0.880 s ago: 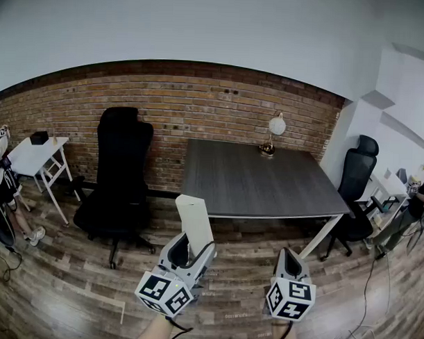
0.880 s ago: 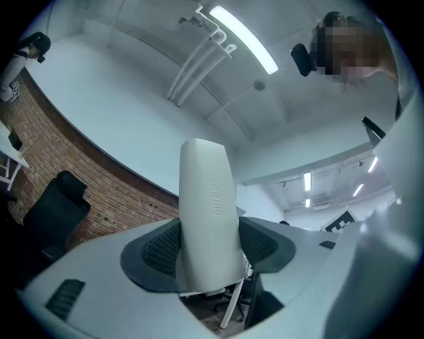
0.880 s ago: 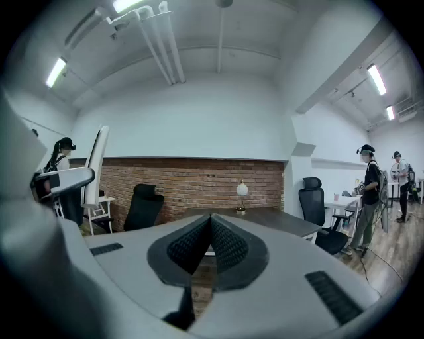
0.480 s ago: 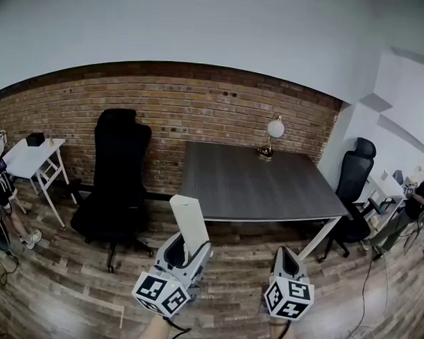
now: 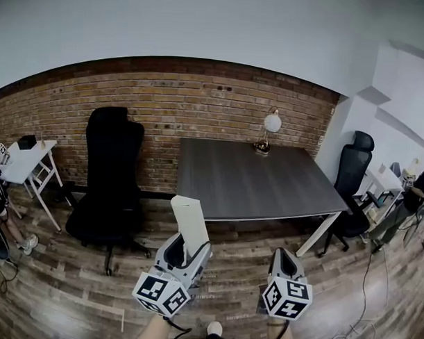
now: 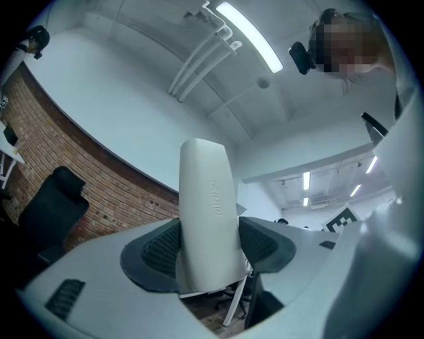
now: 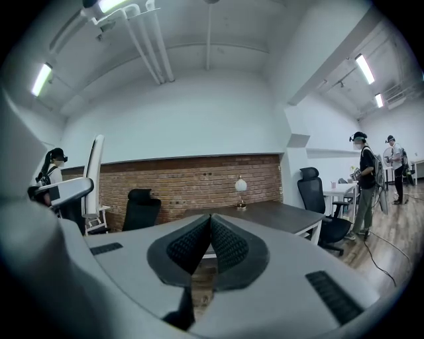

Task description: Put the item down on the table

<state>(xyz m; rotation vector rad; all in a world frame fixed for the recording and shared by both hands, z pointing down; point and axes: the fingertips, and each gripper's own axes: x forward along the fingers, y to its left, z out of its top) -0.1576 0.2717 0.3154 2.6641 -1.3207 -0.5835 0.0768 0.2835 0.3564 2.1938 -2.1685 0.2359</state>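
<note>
Shifted slightly left, white item [image 5: 190, 220] stands clamped upright in left claw [image 5: 187, 251]

The head view looks forward and down from standing height, well back from the desk [image 5: 260, 184] by the brick wall [image 5: 166, 101]. The left claw [image 5: 187, 246] and right claw [image 5: 286, 262] sit at its bottom edge. The left claw's camera tilts up toward the ceiling, close behind the white slab [image 6: 207, 218] in its grip. The right claw's camera looks level, sharing the desk, lamp [image 7: 240, 185] and black chair [image 7: 141, 208] with the head view.
</note>
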